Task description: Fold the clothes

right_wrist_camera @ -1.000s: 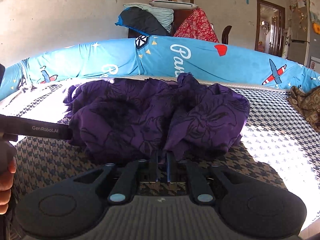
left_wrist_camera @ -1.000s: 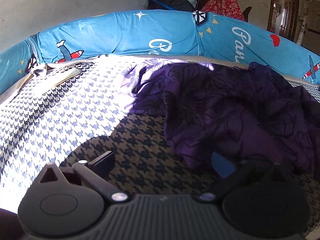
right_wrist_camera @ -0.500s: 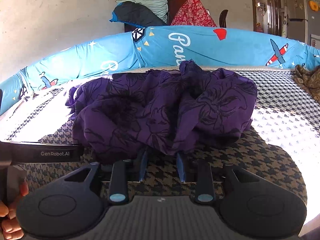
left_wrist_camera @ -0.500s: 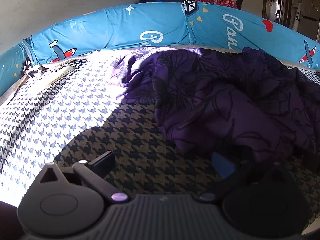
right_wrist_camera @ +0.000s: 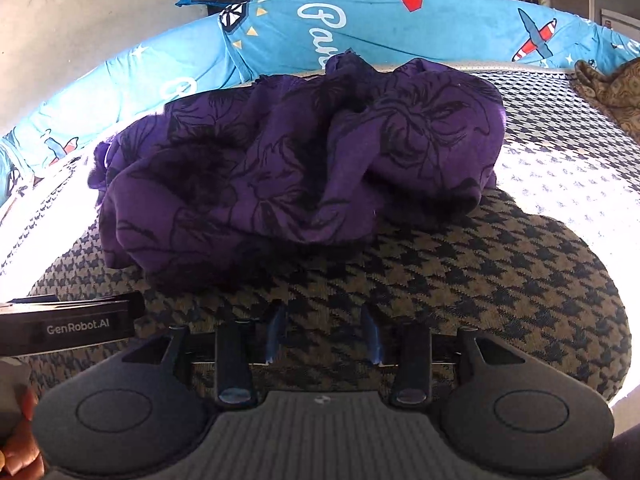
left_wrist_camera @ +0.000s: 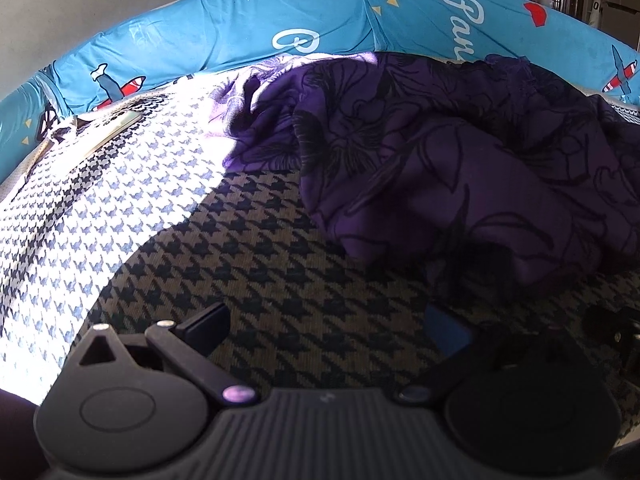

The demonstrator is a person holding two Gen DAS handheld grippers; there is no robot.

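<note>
A: What did the left wrist view show?

B: The left gripper stood wide apart over the houndstooth cover, empty. The purple garment lay bunched on that cover, ahead of the gripper and off to its right, with its near hem close above the blue pad of the right finger; whether they touched could not be told. Left of the garment lay a sunlit patch of cover and a pale flat strip near the blue bolster, which only this view showed.

A: And the right wrist view?

B: The right gripper was parted to a moderate gap, holding nothing, with the purple garment heaped straight ahead of it, near the fingertips but apart from them. Bare houndstooth cover lay between. This view alone showed the whole heap, a brown patterned cloth well to the garment's right, and the side of the left gripper, near the garment's left hem, with fingers of a hand below. The blue bolster ran behind the garment.
</note>
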